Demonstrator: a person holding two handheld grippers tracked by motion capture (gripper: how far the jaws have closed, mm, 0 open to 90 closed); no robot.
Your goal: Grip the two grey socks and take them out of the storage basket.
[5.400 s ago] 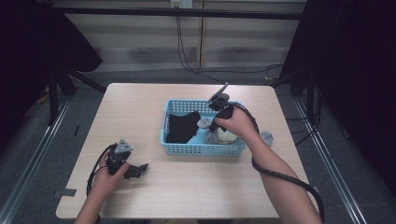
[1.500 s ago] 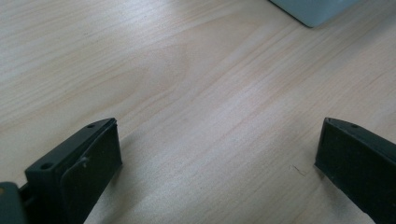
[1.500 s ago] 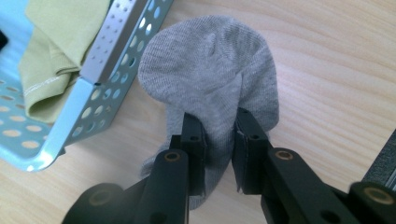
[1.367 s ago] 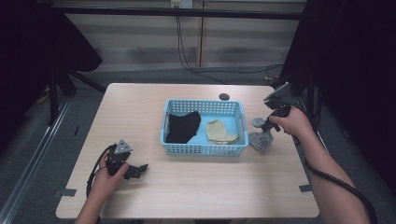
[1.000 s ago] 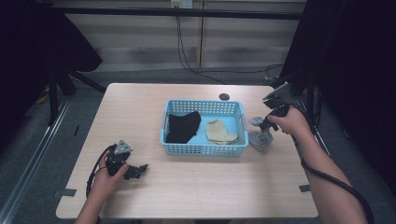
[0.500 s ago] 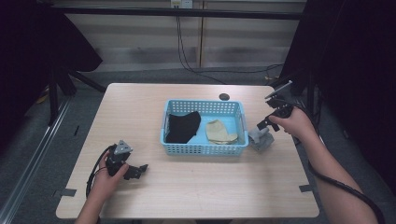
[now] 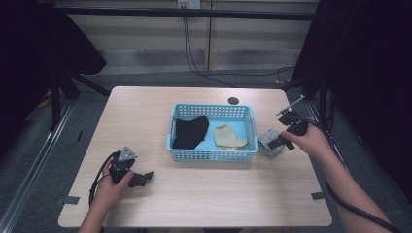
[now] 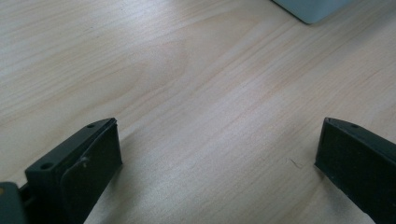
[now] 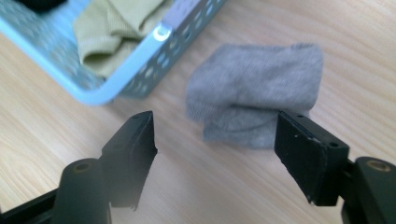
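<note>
At the near left of the wooden table, the left gripper is held where it was in the earlier frames, its jaws spread wide with only bare tabletop between them. Past it, the blue basket is seen at the table's middle as before, with a black garment and a folded olive sock lying inside. Just right of the basket's near right corner, the grey sock, carried from the basket since the first frame, is left lying crumpled on the table. The right gripper has been drawn slightly back from it; its jaws have just been opening and are released, with the sock lying just beyond the fingertips, apart from both pads.
</note>
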